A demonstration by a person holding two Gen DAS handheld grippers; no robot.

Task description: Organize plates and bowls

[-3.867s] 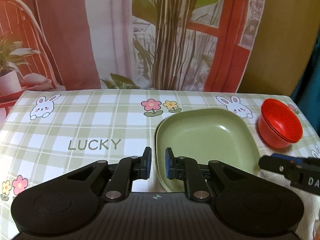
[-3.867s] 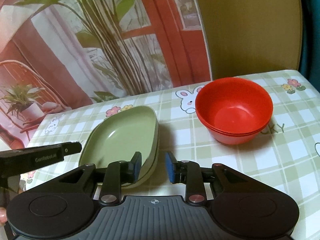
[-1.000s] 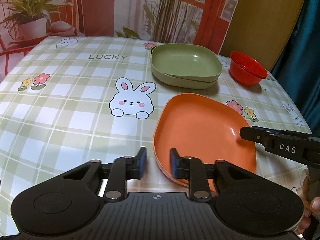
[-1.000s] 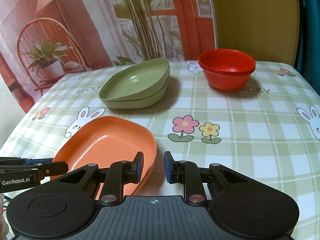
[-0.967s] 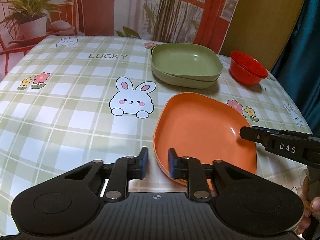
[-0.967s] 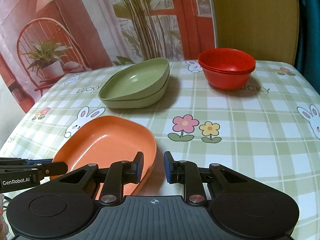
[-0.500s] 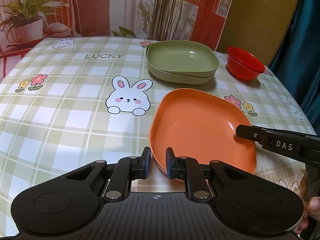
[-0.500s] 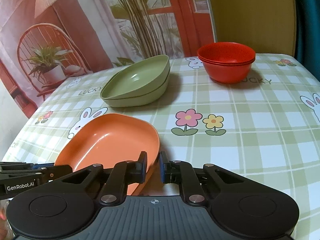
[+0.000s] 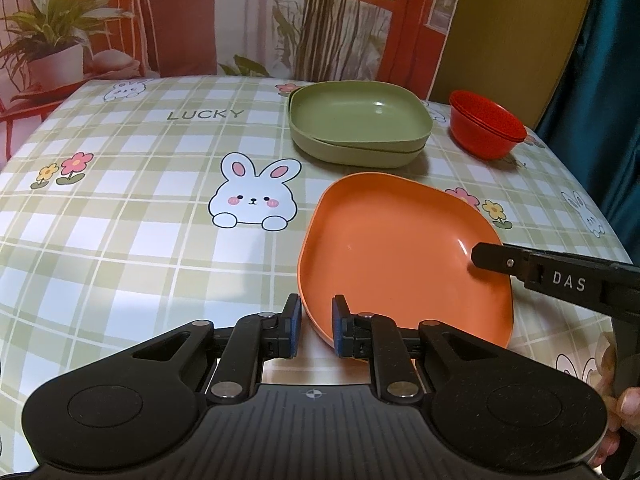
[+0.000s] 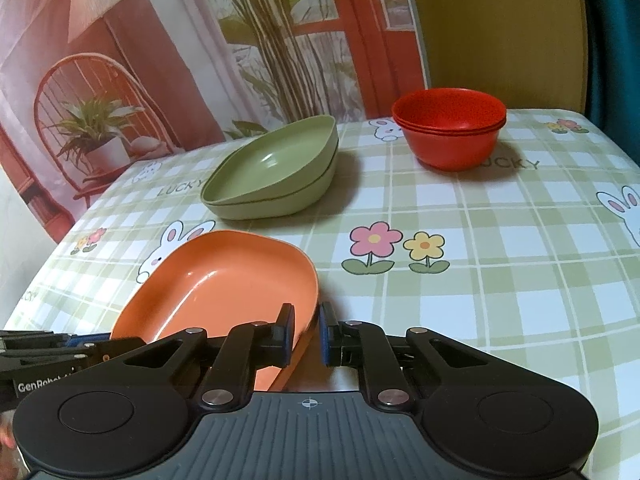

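Observation:
An orange plate [image 9: 400, 248] is near the table's front edge; it also shows in the right wrist view [image 10: 224, 280]. My left gripper [image 9: 314, 330] is shut on its near-left rim. My right gripper [image 10: 304, 334] is shut on its right rim, and its finger [image 9: 520, 266] shows over the plate in the left wrist view. The plate's near side looks raised off the cloth. Two stacked green plates [image 9: 360, 124] sit further back, also in the right wrist view [image 10: 272, 172]. Stacked red bowls [image 9: 486, 128] stand at the back right, also in the right wrist view [image 10: 450, 132].
The table [image 9: 120, 216] has a green checked cloth with rabbits and flowers. A printed backdrop [image 10: 160, 40] with a chair and plant hangs behind it. A dark teal curtain [image 9: 600, 80] is at the right. The left gripper's side [image 10: 52, 352] shows at lower left.
Both grippers have closed on the orange plate's rims over the last second. The views have drawn slightly nearer and lower to the plate, whose near side has lifted.

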